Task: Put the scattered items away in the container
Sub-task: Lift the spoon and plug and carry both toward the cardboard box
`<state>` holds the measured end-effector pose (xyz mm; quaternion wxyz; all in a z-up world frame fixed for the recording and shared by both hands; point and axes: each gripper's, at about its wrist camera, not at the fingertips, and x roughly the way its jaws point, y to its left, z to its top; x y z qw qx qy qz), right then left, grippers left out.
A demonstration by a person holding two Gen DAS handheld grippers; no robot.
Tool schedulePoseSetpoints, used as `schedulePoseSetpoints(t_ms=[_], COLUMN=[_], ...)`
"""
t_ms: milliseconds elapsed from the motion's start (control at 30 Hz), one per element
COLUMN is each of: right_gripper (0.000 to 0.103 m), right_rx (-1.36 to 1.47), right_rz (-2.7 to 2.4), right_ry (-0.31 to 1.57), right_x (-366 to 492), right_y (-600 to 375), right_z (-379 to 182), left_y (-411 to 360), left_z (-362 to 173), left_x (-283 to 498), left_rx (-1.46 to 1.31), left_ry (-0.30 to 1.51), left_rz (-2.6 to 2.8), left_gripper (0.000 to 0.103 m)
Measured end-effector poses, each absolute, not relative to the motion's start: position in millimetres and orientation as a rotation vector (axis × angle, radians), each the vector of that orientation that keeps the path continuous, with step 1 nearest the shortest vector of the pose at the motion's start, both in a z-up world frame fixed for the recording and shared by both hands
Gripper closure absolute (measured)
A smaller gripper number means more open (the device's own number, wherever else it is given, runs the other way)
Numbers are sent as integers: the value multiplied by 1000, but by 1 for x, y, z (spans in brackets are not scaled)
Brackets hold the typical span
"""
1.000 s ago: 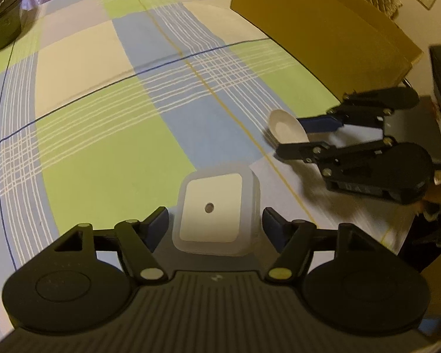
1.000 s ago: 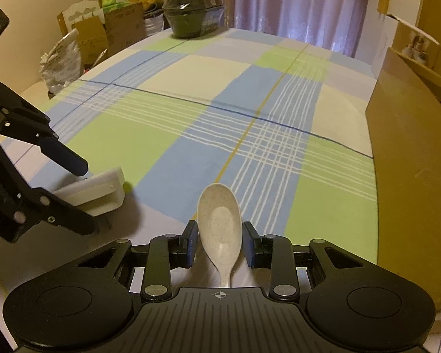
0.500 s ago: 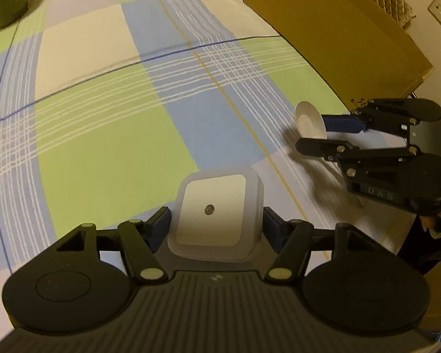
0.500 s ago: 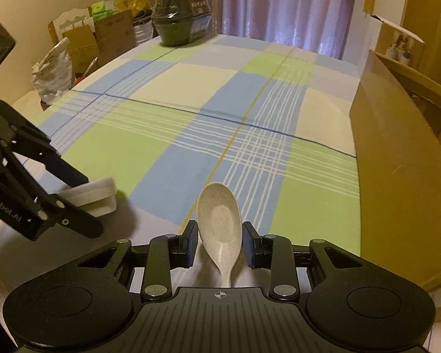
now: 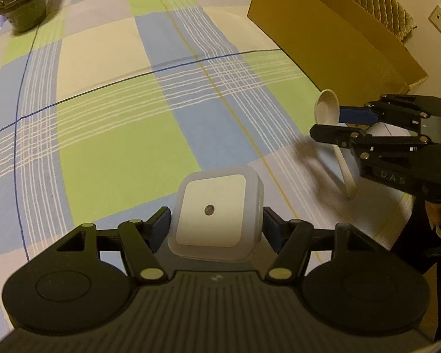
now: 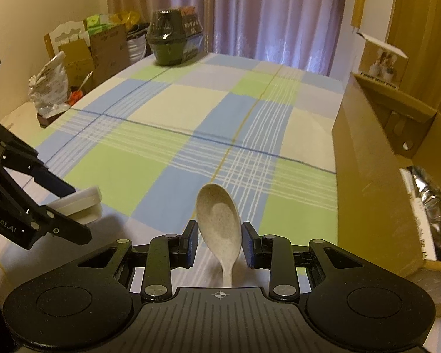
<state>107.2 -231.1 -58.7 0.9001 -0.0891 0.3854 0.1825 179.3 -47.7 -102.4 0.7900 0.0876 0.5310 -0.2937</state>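
Observation:
My left gripper (image 5: 216, 225) is shut on a white square night light (image 5: 213, 216), held above the checked tablecloth. My right gripper (image 6: 219, 242) is shut on a pale speckled spoon (image 6: 219, 220), bowl up and forward. In the left wrist view the right gripper (image 5: 335, 123) and its spoon (image 5: 327, 108) hang to the right, near the open cardboard box (image 5: 332, 32). In the right wrist view the left gripper (image 6: 61, 203) and the night light (image 6: 79, 204) show at the left. The box (image 6: 367, 176) stands at the right, with a silver packet (image 6: 432, 203) inside.
A dark wrapped bowl-shaped container (image 6: 169, 41) sits at the table's far end, also seen in the left wrist view as a dark container (image 5: 22, 0). Cartons and bags (image 6: 73, 67) are piled off the table's left side. Curtains hang behind.
Both grippers have risen and tilted, each keeping its item. The right gripper has moved toward the box, whose inside now shows in its view.

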Motion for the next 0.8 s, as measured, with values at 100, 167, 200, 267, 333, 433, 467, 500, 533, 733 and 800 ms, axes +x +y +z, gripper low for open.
schedulePoseSetpoints(t_ms=[100,167,200,267,333,433,467,500,533,733,800], right_gripper=[98,98,98,98,98,98,98,98,98,97,29], right_rx=[-191,-199,-199,-195,-192,-189,-188,-179,-170,-192,-194], right_rz=[368,360,358,355,355,353,355,363,371,374,365], right_ry=[789,784,785,791,798,801,808,822,837,882,885], right_x=[107,106,106,106,106,105,105,107,108,121,125], right_y=[-231,-231,-232,-232,-233,-234,-233,-233,-234,-226,-224], right_z=[-53,-50,-50,-52,-53,-53,-54,-56,-59,-82,-88], left_y=[-45,-43,-42,-41,-40,-39,-39,-39,-39,-36,-35], left_z=[-98,-96,-95,-95,-95,-94,-94,-94,-94,-100,-103], left_x=[174,172,171,170,170,170,169,170,170,174,175], left_rx=[176,169,165,159,154,152,152,150,147,134,129], left_ry=[1134,1131,1130,1129,1128,1126,1125,1124,1123,1136,1143], left_rz=[-627,-625,-625,-626,-624,-627,-628,-628,-628,-625,-621], left_gripper=[41,41,41,41,41,41,41,41,41,41,41])
